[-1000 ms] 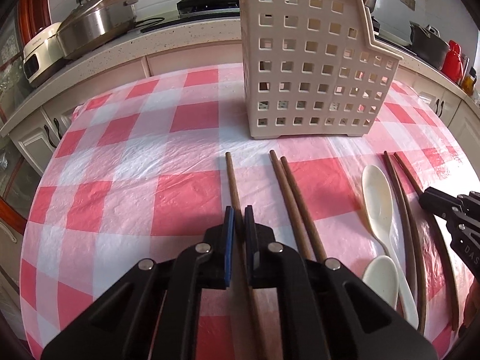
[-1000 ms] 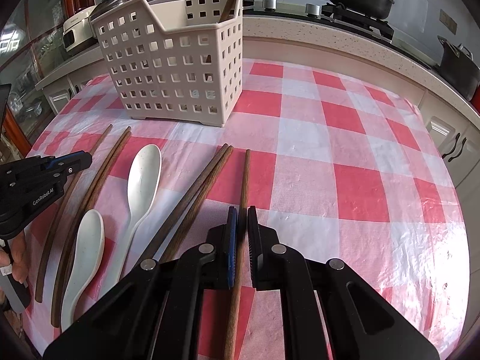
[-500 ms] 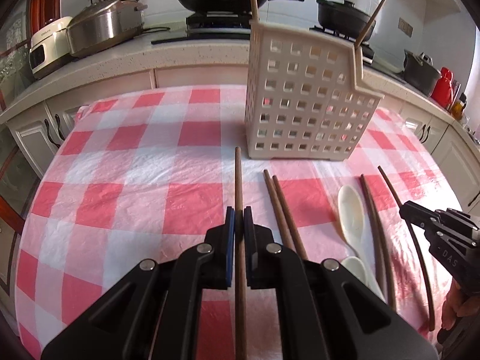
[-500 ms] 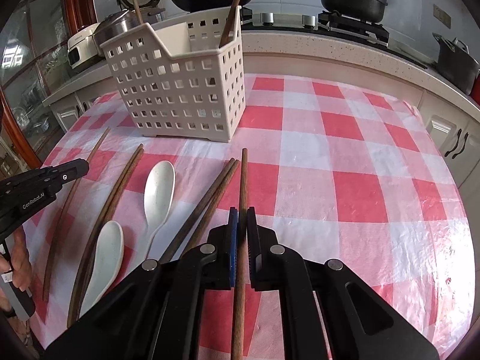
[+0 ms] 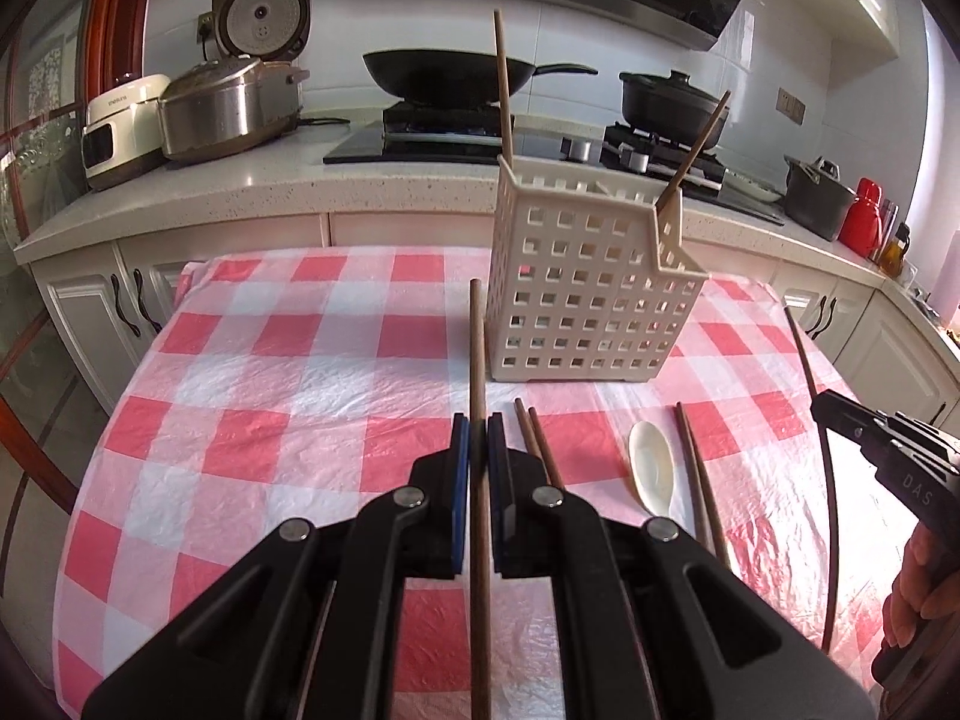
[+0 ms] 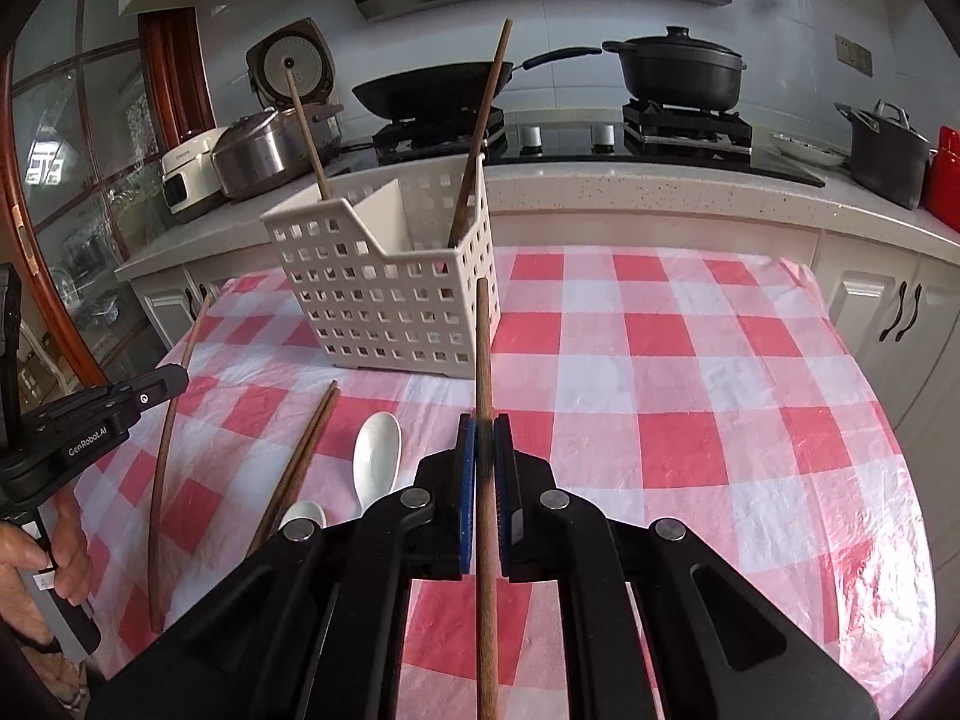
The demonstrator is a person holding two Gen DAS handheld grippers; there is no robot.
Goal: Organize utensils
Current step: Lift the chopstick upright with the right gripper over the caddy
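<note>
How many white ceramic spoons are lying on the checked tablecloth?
2. One white ceramic spoon lies flat beside the chopstick pair; the second lies nearer the camera, partly hidden behind the right gripper. Others may be hidden.

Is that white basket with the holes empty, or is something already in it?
Not empty. Two wooden chopsticks stand in the white basket, leaning against its walls and sticking out above its rim.

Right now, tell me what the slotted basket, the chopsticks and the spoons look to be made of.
Basket: likely moulded plastic, matte cream, with an even grid of square holes.
Chopstick in the left gripper: probably wood, dull dark brown.
Spoon: glossy white, ceramic or melamine; the pictures cannot settle which.
</note>
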